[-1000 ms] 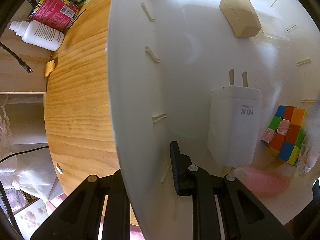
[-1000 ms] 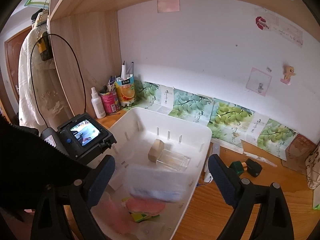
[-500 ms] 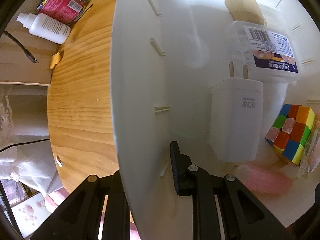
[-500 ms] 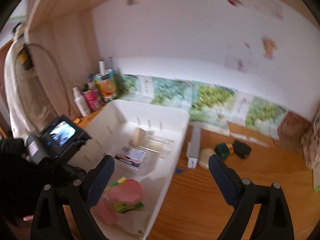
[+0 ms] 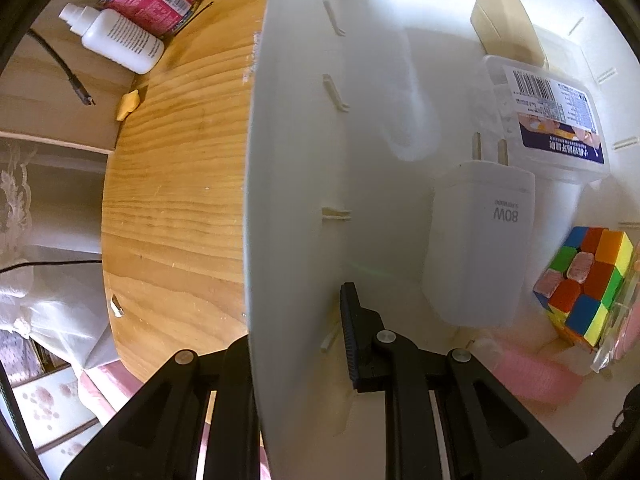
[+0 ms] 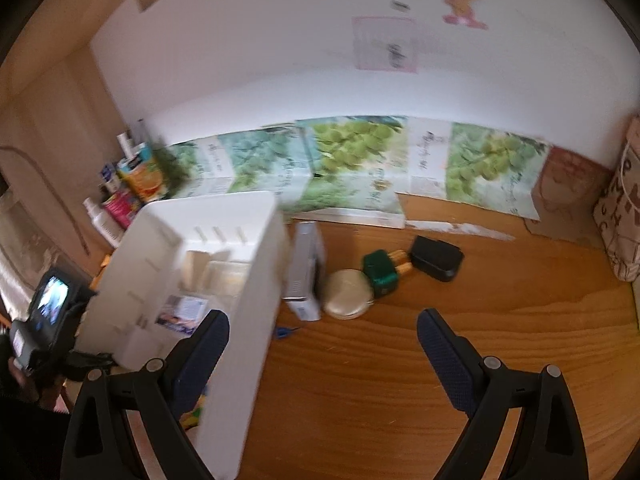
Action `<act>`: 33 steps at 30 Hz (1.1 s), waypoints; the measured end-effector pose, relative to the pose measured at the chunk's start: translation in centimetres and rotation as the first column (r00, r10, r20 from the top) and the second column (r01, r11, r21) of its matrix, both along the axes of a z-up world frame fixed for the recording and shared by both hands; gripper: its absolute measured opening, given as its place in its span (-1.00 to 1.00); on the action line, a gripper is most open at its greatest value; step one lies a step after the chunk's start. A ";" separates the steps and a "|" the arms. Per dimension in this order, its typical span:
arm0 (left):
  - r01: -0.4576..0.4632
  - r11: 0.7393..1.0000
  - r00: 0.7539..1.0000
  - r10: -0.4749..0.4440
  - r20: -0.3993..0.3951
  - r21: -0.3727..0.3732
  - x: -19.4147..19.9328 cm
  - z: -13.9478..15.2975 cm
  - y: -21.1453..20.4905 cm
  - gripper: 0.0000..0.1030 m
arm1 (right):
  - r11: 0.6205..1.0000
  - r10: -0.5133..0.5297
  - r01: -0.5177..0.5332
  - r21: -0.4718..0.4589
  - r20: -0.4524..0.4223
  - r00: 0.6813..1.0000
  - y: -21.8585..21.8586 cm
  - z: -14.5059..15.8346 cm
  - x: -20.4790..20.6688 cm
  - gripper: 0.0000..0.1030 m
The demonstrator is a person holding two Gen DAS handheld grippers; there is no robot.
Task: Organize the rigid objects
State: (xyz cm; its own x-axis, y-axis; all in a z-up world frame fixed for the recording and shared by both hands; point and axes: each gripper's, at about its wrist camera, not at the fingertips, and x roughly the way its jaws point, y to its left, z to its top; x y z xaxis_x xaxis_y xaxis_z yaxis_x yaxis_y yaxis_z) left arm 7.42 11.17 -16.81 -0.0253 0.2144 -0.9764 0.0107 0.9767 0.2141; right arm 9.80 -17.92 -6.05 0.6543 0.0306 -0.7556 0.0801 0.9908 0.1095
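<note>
Bin: wall pinched between left gripper fingers to steady it; right gripper wide, empty, compact ahead.

1. The left gripper pinches the side wall of the white bin, one finger outside and one inside.
2. Inside lie a white charger, a colourful cube, a clear box with a label, a tan block and something pink.
3. A white bottle lies on the wooden table.
</note>
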 end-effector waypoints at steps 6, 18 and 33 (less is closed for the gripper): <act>-0.041 0.999 0.999 0.041 0.010 -0.001 -0.6 0.2 0.4 -0.62 | 0.999 -0.041 0.041 0.018 0.002 0.999 -2.2 -1.4 1.6 0.86; -0.098 0.995 0.995 0.098 0.014 -0.010 0.0 -0.3 1.7 -0.61 | 0.996 -0.092 0.092 0.004 -0.025 0.995 -3.9 -5.0 5.2 0.86; -0.101 0.995 0.995 0.101 -0.004 -0.001 0.7 -0.9 2.0 -0.58 | 0.985 -0.168 0.167 -0.038 -0.013 0.986 -4.6 -7.4 7.6 0.75</act>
